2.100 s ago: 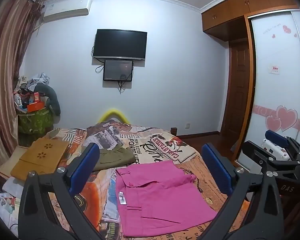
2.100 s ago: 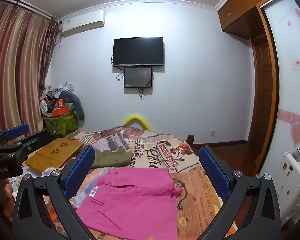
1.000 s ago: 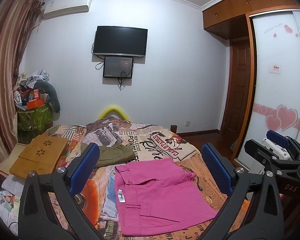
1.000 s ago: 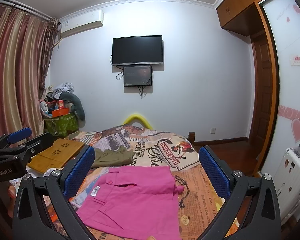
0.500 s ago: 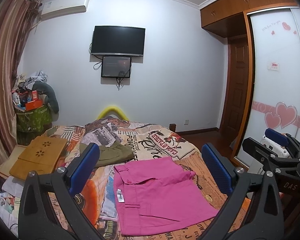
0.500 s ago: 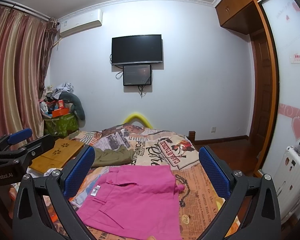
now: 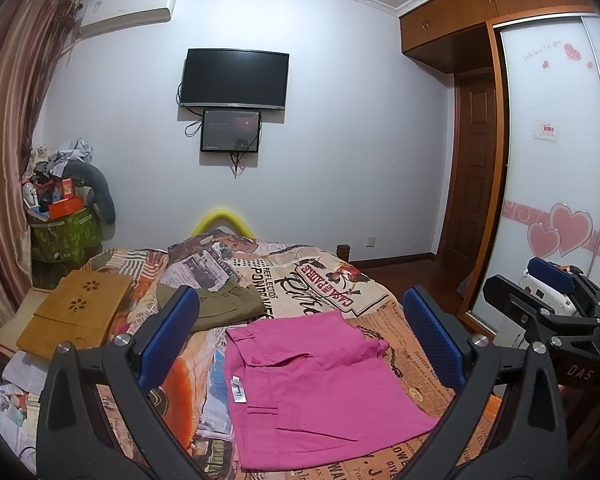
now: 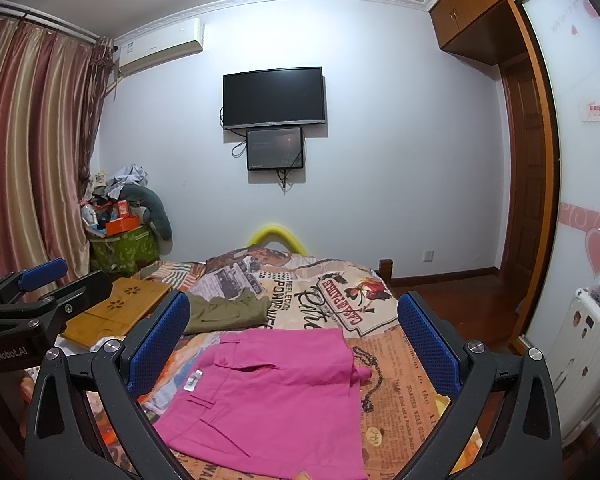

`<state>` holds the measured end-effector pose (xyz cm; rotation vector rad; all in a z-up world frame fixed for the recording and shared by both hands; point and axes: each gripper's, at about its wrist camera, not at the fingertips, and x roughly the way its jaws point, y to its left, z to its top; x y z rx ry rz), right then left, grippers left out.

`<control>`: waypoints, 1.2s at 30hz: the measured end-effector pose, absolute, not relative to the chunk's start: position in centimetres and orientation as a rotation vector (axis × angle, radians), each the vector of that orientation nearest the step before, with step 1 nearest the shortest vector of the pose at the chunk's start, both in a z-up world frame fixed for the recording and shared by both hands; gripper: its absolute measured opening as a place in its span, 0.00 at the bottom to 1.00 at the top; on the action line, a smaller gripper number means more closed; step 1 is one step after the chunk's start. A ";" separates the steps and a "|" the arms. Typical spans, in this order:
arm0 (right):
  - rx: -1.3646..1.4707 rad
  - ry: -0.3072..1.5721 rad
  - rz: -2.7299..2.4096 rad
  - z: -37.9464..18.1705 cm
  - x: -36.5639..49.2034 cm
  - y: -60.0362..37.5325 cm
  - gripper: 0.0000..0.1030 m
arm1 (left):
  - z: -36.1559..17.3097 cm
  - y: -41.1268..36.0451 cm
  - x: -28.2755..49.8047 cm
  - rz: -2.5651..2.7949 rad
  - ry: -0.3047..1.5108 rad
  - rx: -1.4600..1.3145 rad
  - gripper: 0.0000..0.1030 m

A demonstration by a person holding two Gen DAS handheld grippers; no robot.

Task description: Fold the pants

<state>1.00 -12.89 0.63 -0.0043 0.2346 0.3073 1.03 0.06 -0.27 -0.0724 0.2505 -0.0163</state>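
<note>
Pink pants [image 7: 316,384] folded on the bed [image 7: 324,280].
My left tongs [image 7: 300,336] and right tongs [image 8: 292,344] hover spread, empty.

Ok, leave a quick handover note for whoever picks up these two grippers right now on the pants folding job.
Left gripper: open, empty, above the bed.
Right gripper: open, empty, alongside it.
Pink pants: lying on the patterned bedspread, apparently already folded into a compact rectangle, tag showing near the waistband.
Olive pants: folded, farther up the bed, beside the wooden tray.
Left to do: check the pink fold for neatness and smooth it or fold again if needed.
</note>
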 end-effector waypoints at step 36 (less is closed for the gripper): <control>-0.018 0.332 0.287 -1.6 4.4 -13.0 1.00 | -3.1 1.5 5.9 0.040 0.353 -0.059 1.00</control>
